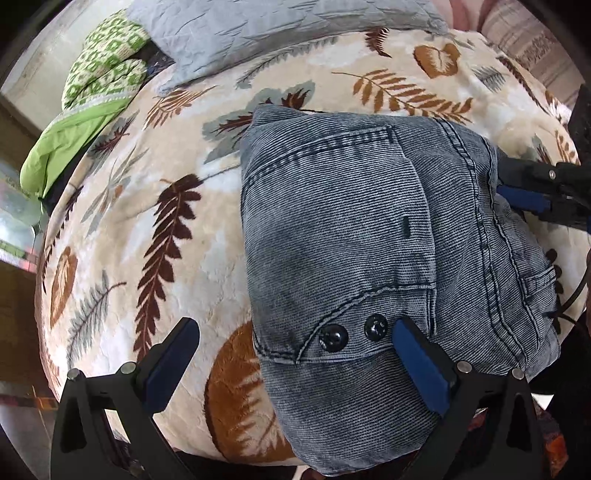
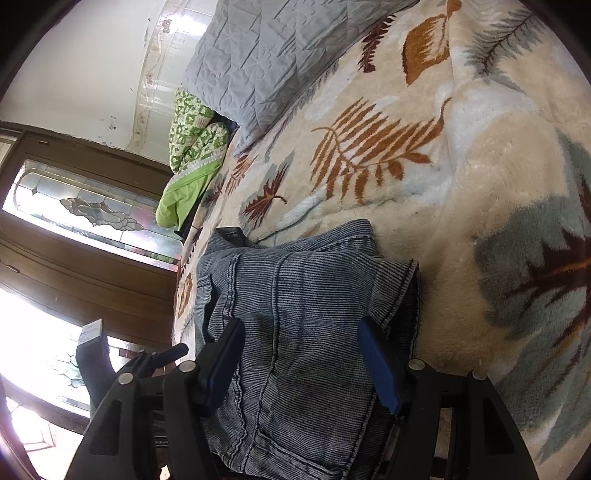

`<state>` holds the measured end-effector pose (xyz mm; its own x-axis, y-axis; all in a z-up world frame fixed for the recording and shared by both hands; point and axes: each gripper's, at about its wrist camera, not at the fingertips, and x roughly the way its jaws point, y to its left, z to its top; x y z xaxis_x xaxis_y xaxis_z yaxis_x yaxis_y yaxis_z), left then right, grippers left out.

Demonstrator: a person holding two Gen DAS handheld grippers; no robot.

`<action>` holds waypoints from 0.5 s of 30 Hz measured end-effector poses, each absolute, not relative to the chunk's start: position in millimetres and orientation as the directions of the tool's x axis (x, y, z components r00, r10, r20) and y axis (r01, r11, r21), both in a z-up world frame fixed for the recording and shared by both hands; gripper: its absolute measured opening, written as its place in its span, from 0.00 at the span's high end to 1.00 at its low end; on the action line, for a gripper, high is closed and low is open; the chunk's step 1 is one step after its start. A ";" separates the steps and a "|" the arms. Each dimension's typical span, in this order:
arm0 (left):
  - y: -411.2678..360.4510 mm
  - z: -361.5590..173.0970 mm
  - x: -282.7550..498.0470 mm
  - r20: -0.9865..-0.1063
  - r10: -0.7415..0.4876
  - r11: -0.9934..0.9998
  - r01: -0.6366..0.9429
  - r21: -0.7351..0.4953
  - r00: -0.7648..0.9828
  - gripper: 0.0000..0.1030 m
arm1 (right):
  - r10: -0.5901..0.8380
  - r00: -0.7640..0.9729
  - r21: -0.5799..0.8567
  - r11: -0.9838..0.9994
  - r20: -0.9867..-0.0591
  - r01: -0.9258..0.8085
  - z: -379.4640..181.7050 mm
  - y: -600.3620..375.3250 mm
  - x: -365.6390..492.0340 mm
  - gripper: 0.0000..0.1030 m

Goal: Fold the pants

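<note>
At far left I see a green patterned quilt (image 1: 105,66) bunched at the bed's edge, beside a grey quilted pillow (image 1: 258,33). My left gripper (image 1: 295,339) hangs spread wide over the leaf-print blanket (image 1: 147,206), one pad on the blanket side, the other over the folded pants (image 1: 369,221), nothing clamped. The pants lie in a thick bundle on the bed. At right, my right gripper (image 2: 301,354) clamps the bundle's edge between its pads.
</note>
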<state>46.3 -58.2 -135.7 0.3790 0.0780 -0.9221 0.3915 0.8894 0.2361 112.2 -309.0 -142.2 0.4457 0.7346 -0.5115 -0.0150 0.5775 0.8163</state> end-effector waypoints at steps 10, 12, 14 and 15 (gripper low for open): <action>-54.3 -122.0 44.6 -0.929 0.047 0.899 0.390 0.200 0.368 0.00 | 0.744 0.466 0.835 0.549 -0.479 -0.018 -145.1 -313.3 106.6 0.35; -54.6 -118.8 40.3 -0.929 0.032 0.895 0.404 0.191 0.369 0.00 | 0.743 0.466 0.835 0.550 -0.479 -0.019 -145.2 -313.9 105.3 0.35; -55.2 -123.6 37.9 -0.933 0.041 0.889 0.413 0.197 0.357 0.00 | 0.739 0.467 0.831 0.556 -0.485 -0.018 -144.7 -314.2 103.4 0.35; -55.2 -127.9 37.8 -0.935 0.053 0.887 0.414 0.206 0.352 0.00 | 0.734 0.467 0.825 0.565 -0.492 -0.019 -144.0 -313.3 102.9 0.36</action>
<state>37.8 -55.2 -127.9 0.3519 0.0526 -0.9346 0.4137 0.8869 0.2057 102.9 -313.3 -144.0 0.4675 0.7343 -0.4922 -0.0189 0.5650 0.8249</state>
